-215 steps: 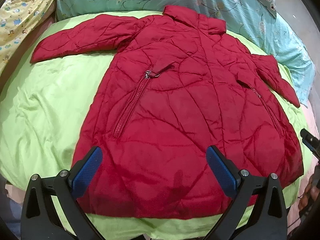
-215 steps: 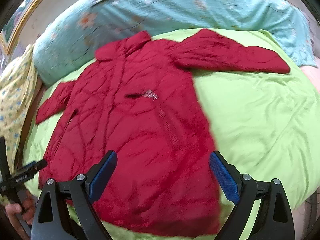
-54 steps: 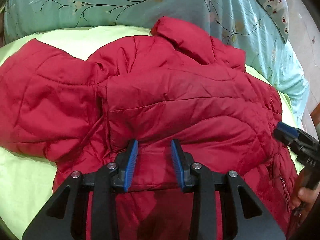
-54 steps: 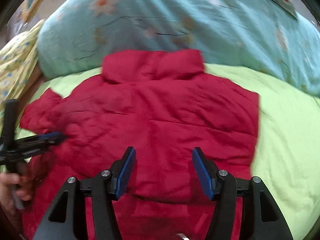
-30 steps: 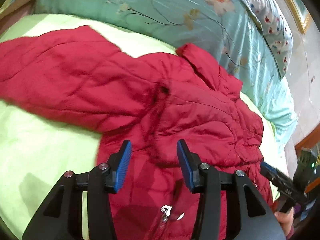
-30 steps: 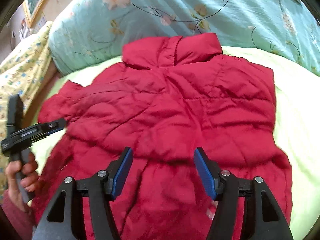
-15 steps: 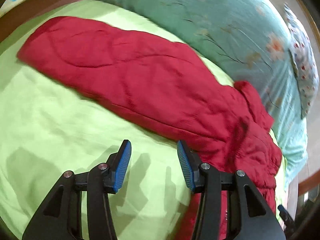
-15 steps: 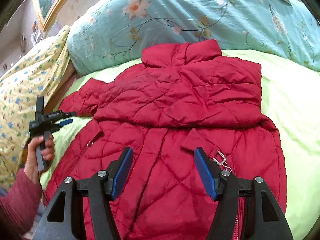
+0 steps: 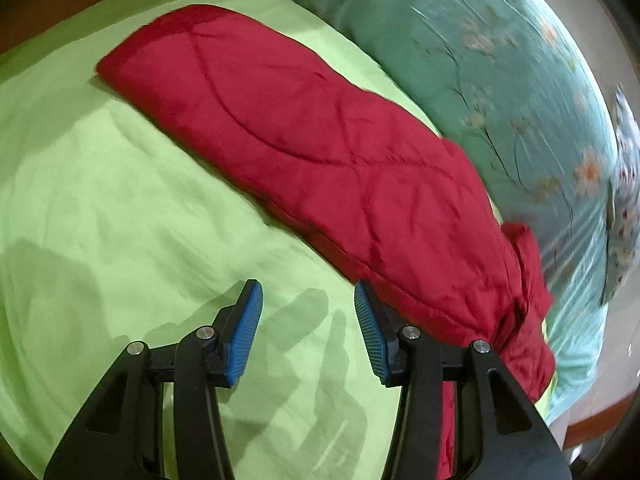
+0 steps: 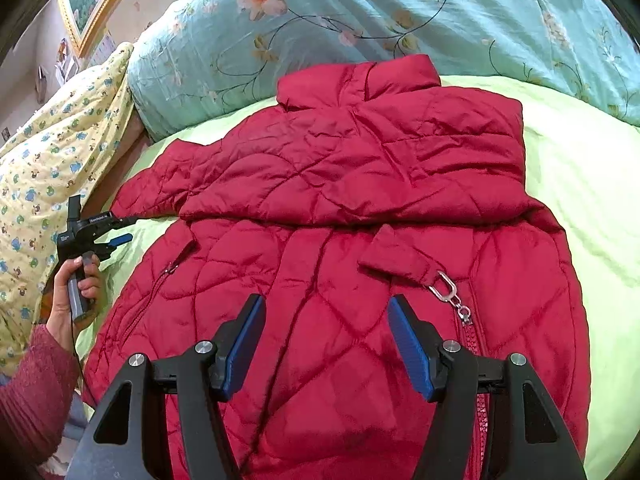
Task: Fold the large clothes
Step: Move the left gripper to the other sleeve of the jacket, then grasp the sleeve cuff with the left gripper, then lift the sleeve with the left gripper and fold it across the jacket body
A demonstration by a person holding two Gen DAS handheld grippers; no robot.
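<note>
The lime-green bedsheet (image 9: pixel 100 200) fills the lower left of my left wrist view. The red quilted coat (image 10: pixel 360 240) lies at frame centre in my right view, one sleeve (image 9: pixel 300 140) outstretched. My left gripper (image 9: pixel 308 296) is partly open, empty, above the sheet. My right gripper (image 10: pixel 326 308) is open, empty, over the coat.
</note>
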